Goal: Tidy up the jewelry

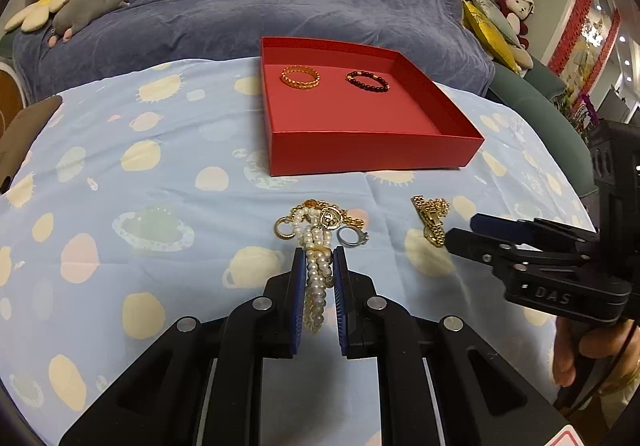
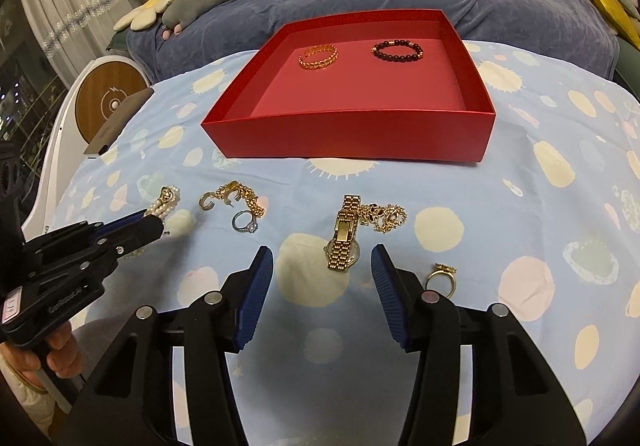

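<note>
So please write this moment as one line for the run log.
left gripper: shut on pearl bracelet | right gripper: open, gold watch ahead | red box: gold bangle, dark bead bracelet

- Indoor lighting was moderate and even, apparently from overhead; small ceiling spotlights (image 1: 622,39) glowed at the far right of the left wrist view.
- The black two-finger right gripper (image 2: 322,262) cast a soft dark shadow on the pale blue spotted cloth (image 2: 520,166).
- Fisheye distortion bowed the red cardboard box's (image 2: 352,138) front wall; corners vignetted black.
- Central detail stayed sharp; edges softened.
</note>
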{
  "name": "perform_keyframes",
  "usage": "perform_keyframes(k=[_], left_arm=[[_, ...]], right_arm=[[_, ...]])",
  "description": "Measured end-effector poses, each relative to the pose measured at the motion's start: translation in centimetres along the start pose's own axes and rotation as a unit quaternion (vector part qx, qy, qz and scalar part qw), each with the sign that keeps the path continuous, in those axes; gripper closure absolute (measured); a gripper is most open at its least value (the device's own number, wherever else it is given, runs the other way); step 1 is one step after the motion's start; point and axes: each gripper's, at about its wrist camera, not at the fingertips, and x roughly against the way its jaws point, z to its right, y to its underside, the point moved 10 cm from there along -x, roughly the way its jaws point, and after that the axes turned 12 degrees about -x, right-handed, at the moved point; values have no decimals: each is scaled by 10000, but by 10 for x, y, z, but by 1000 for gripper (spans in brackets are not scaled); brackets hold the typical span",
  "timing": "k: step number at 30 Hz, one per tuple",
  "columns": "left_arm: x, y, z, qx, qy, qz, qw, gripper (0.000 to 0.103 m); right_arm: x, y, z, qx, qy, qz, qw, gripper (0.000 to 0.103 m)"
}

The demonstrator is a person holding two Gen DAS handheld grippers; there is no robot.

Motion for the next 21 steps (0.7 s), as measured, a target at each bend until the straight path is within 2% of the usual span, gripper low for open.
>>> perform_keyframes(k=[11,13,16,21], left_arm=[[0,-3,11,-7,170,-18,9999,92],[0,-2,12,-9,167,-28,9999,92],[-1,-2,12,-17,141,-45,9999,92],[-2,-2,14,-25,121,-73,9999,92]], right_arm=[[-26,-11,7,-127,157,-32,9998,71],[-29,-10,7,-115,189,-78,9997,81],[-32,-8,7,-69,280,-70,9996,89],[-22,-10,6,-76,211,51,9997,91]])
